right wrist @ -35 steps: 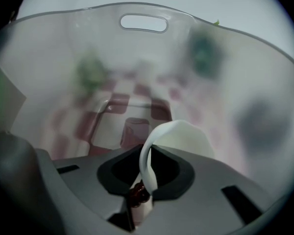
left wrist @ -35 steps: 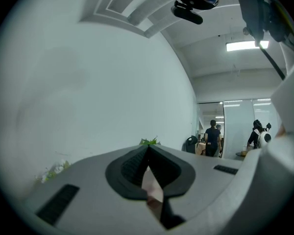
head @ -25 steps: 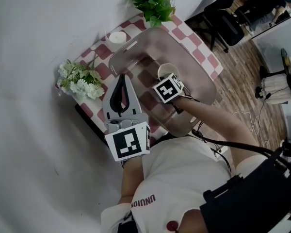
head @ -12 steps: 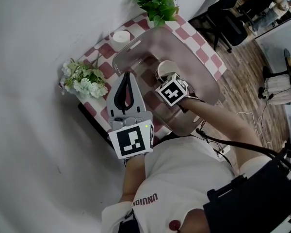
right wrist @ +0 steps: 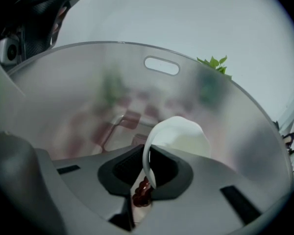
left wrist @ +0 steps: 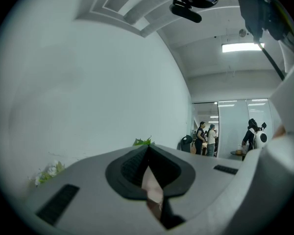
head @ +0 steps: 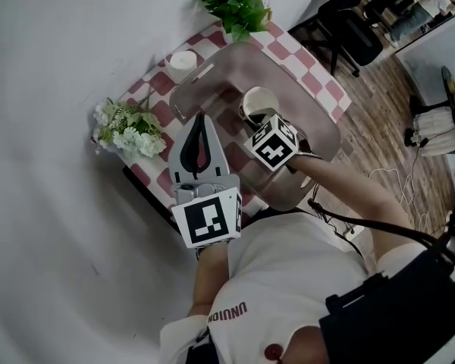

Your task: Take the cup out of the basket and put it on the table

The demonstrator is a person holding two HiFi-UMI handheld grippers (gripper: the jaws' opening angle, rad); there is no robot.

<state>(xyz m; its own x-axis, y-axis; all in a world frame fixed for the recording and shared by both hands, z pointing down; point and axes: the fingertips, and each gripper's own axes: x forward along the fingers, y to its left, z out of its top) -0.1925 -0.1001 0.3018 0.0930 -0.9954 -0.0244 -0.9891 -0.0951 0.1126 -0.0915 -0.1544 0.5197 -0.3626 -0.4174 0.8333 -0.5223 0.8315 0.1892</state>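
While the right gripper (right wrist: 146, 173) pinches only the thin rim of the cup (right wrist: 181, 136), centre frame, inside the clear basket (right wrist: 88, 82), I list risks: cup swinging, slipping, or clipping the basket wall on the way out. Also logged: left gripper (left wrist: 148, 160), fingers closed, empty.

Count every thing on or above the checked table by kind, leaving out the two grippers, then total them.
Green leafy plant: 1
White flower bunch: 1
White candle-like cylinder: 1
Translucent basket: 1
White cup: 1
Total: 5
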